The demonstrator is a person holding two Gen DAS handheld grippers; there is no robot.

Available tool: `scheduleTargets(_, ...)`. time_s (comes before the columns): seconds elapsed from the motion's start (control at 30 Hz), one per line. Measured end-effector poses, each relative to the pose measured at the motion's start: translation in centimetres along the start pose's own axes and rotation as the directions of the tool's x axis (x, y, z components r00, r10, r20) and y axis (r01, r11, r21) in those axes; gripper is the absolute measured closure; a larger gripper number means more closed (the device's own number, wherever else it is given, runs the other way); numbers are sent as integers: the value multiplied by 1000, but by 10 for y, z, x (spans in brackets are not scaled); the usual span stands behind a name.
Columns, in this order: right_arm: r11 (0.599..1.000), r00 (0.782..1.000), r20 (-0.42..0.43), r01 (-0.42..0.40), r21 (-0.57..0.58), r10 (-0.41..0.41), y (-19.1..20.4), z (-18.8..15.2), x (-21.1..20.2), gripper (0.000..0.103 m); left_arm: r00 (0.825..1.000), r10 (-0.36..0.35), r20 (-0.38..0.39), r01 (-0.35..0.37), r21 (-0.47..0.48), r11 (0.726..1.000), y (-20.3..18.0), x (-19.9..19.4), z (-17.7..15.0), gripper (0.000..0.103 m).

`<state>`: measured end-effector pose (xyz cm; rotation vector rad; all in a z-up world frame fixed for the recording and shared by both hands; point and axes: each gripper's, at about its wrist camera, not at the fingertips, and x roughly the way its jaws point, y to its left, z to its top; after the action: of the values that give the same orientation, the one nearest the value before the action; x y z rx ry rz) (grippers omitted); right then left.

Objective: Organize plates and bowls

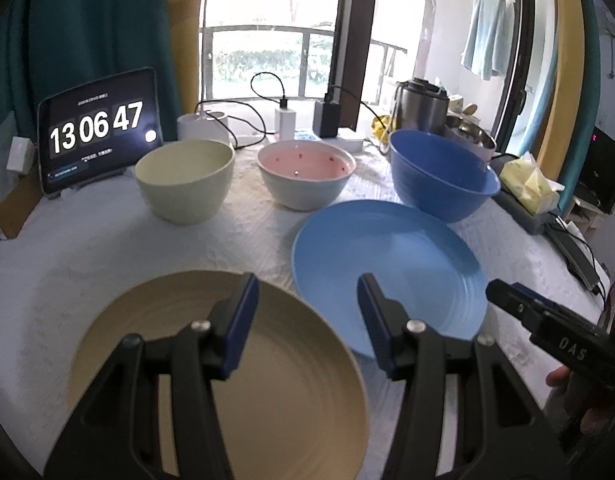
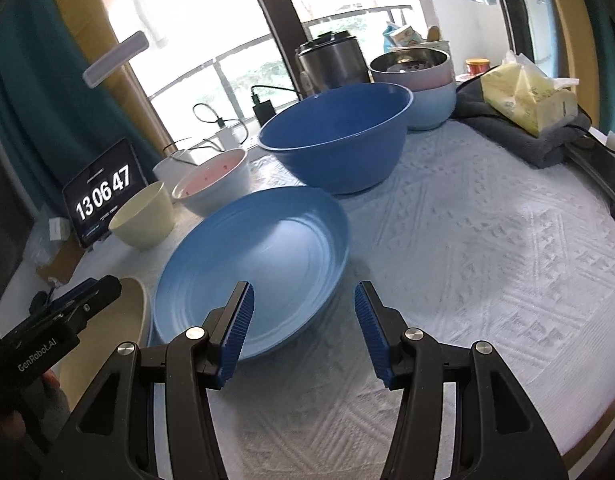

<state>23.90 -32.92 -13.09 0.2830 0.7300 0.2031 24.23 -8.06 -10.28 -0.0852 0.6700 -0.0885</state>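
- Blue plate (image 2: 251, 260): the widest dish, lying flat on the white embossed tablecloth (image 2: 487, 280) just in front of the blue bowl. The right gripper (image 2: 303, 312) hangs over its near rim with the jaws apart and nothing between them, probably lining up to take that rim.
- Tan plate (image 1: 267, 360): flat at the near edge, just left of the blue plate, their rims almost touching. The left gripper (image 1: 307, 304) sits above its far rim, jaws apart and empty, so neither plate is lifted yet.
- Blue bowl (image 1: 439, 176): the biggest bowl, at the right end of a back row; a likely base if the bowls get nested.
- Pink-lined bowl (image 1: 307, 174): middle of the row, small dark specks inside.
- Cream bowl (image 1: 185, 180): left end, standing apart from the others.
- Tablet (image 1: 99, 128): propped upright behind the cream bowl, its clock reading "13 06 47"; the smaller lines below are too fine to read.
- Lettering: "GenRobot.AI" on the left gripper's body in the right wrist view, and "DAS" on the right gripper's body in the left wrist view.
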Motion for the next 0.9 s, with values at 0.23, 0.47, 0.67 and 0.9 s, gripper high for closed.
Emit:
scheduleTargets(0.23,999,1000,-20,18,51,-17,-13,8,11,47,997,-23,-67,21,-28,999,-9,16,7,50)
scheduleTargets(0.47,992,997,-72,10,123,-1,-25,10,24,47,988,-40,-152,30,-67,997,-20,33,6,50)
scheduleTargets(0.67,995,996,-89,19,100,-10,-20,10,30,47,987,-20,-161,11,-58,998,-23,38,4,50)
scheduleTargets(0.9,998,992,-129,12,54,-5,-13,9,40,63,988,1,-155,-7,-38,999,-26,41,5,50)
